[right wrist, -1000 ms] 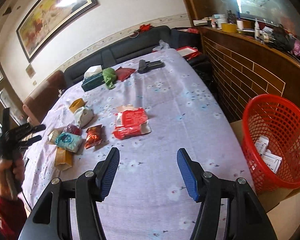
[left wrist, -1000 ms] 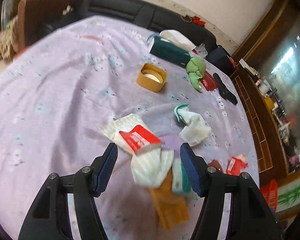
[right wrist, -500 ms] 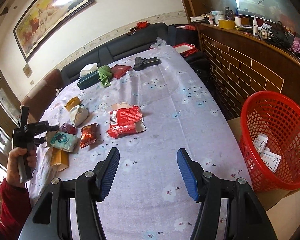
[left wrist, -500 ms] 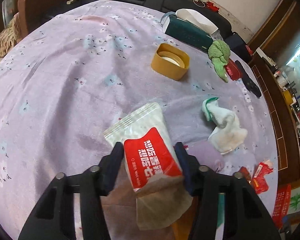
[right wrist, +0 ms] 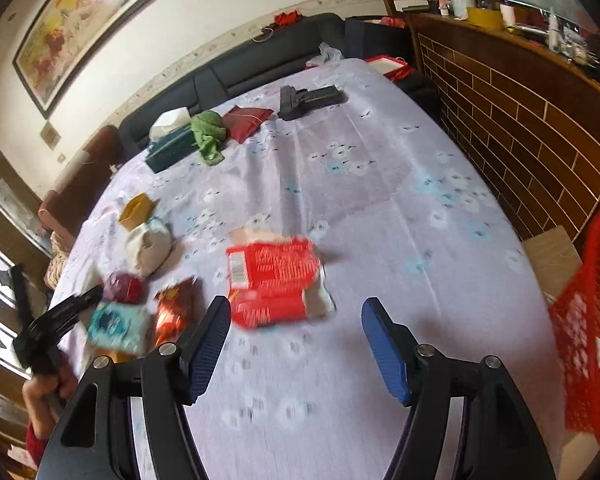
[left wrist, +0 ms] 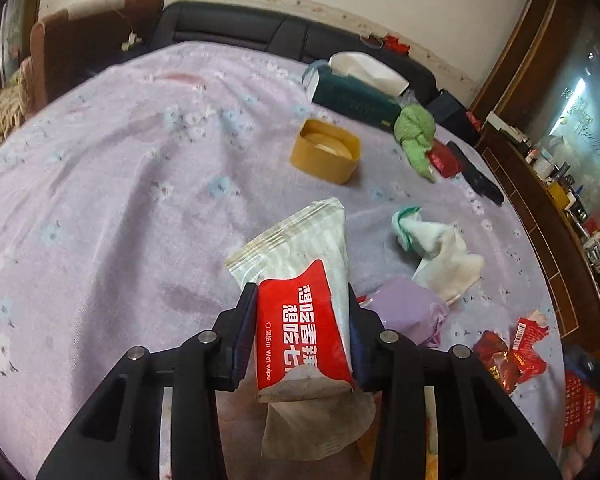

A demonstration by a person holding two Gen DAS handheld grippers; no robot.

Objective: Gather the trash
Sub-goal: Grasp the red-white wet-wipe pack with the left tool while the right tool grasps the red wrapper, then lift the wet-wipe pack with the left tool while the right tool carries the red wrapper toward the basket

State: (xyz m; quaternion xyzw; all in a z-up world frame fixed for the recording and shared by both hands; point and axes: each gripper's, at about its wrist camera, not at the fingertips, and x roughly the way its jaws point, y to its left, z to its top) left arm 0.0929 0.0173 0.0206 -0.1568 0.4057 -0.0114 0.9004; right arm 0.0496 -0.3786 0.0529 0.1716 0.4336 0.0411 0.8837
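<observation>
My left gripper [left wrist: 301, 298] is closing, and its pads press on a white and red wet wipe packet [left wrist: 300, 240] over the lilac tablecloth [left wrist: 120, 200]. A brownish wipe hangs from the packet's near end. My right gripper [right wrist: 295, 308] is opening with nothing between its fingers. It hovers just short of a large red snack packet [right wrist: 272, 276], which is blurred. A crumpled white tissue [left wrist: 436, 248], a purple wrapper [left wrist: 408, 312] and a red wrapper [left wrist: 508, 352] lie to the right of the left gripper. The red mesh basket [right wrist: 592, 300] stands off the table's right edge.
A yellow box [left wrist: 326, 152], a dark green tissue box [left wrist: 352, 96], a green cloth [left wrist: 414, 132] and a black object [right wrist: 308, 98] sit at the far side. A teal packet [right wrist: 116, 324] and a shiny orange wrapper [right wrist: 172, 312] lie left. A brick-faced counter [right wrist: 520, 120] lines the right.
My left gripper came down over the wet wipe packet and closed on it. My right gripper swung left towards the red snack packet, so the basket slid to the frame's right edge.
</observation>
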